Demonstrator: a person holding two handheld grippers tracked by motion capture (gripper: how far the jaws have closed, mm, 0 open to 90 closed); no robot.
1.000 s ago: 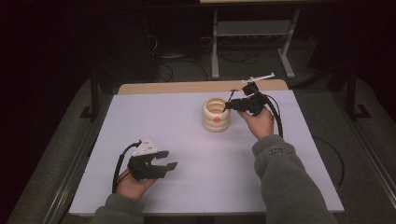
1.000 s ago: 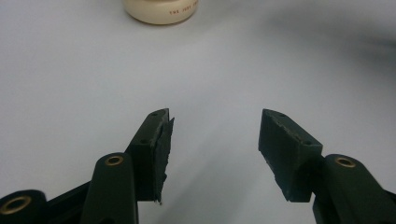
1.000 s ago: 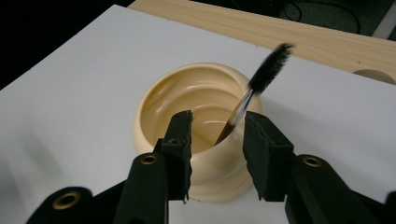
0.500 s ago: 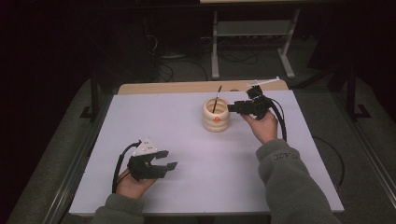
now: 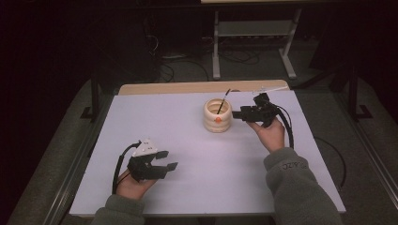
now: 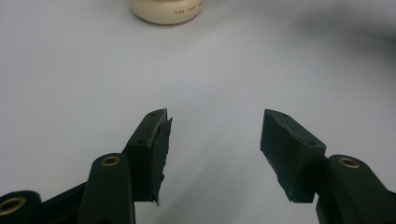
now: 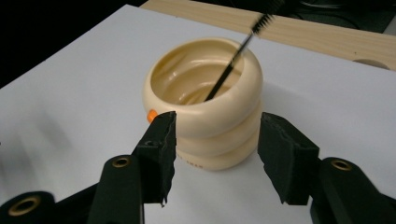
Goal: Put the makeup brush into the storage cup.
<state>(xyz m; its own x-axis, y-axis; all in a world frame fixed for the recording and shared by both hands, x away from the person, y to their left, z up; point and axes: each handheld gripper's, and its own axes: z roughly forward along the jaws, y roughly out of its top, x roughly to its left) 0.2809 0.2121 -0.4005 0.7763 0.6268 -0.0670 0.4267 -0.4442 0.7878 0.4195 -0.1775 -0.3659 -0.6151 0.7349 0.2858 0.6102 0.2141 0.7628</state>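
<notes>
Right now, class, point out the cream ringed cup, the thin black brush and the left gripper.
cream ringed cup point(image 7: 219, 140), right gripper view, front wall.
thin black brush point(image 7: 224, 77), right gripper view, mid handle.
left gripper point(image 6: 214, 147), left gripper view, between fingertips.

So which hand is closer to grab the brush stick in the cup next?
The right one, probably. The right gripper sits just beside the cream cup, jaws just opened with nothing between them, and the black brush leans inside. The left gripper rests far off near the table's front edge.

We see our right gripper point(image 7: 214, 156), jaws just opening w/ nothing between, near a cream ribbed cup point(image 7: 205, 102) holding a thin black brush point(image 7: 231, 65), on the white table point(image 7: 70, 93).
</notes>
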